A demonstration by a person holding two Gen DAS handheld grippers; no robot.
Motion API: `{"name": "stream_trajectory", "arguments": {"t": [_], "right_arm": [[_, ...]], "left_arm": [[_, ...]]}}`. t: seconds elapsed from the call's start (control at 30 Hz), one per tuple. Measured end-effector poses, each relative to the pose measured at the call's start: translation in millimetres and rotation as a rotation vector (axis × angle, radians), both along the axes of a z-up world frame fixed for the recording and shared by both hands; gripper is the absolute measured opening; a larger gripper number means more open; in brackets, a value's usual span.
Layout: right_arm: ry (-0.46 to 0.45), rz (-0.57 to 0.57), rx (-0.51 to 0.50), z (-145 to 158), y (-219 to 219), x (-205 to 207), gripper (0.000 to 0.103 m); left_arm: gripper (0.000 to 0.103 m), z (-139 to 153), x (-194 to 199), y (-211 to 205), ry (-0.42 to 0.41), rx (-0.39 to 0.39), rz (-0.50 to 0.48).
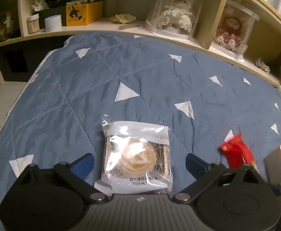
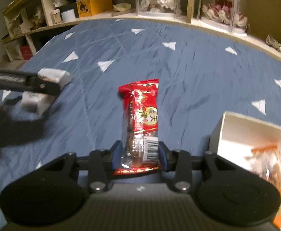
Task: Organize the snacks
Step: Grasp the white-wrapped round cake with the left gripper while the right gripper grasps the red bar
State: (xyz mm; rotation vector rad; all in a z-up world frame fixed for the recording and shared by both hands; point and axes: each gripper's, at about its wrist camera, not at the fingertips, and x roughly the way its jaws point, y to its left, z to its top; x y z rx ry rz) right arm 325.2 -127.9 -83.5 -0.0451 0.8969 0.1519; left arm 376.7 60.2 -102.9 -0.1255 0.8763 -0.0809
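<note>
A clear-wrapped pastry packet (image 1: 137,154) with a white label lies on the blue quilt (image 1: 121,67). It sits between the blue pads of my left gripper (image 1: 139,161), which stands open with a gap on each side. My right gripper (image 2: 140,154) is shut on a red snack packet (image 2: 142,111) near its barcode end, and the packet points away over the quilt. That red packet (image 1: 236,152) also shows at the right of the left wrist view. The pastry packet (image 2: 53,75) appears blurred at the left of the right wrist view.
A white open box (image 2: 236,123) holding an orange-wrapped snack (image 2: 265,163) stands on the quilt at the right; its corner (image 1: 277,161) shows in the left wrist view. Behind the bed runs a shelf (image 1: 102,28) with a yellow box (image 1: 83,13), a white cup (image 1: 53,22) and doll cases (image 1: 175,9).
</note>
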Motion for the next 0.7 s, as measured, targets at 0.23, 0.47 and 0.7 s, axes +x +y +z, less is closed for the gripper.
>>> {"name": "stream_trajectory", "arguments": {"t": [0.23,0.47,0.7], "right_arm": [[0.077,0.009,0.021,2,3,-31,0.045],[0.151,0.032,0.031,4,13,-73,0.045],[0.150,0.076,0.020,4,33,-93,0.059]], "left_arm": [[0.094,-4,2,-5,0.008,0.044,0.016],[0.089,-5,6,-7,0.010,0.049,0.028],[0.087,-9,8,-18,0.021,0.109,0.006]]}}
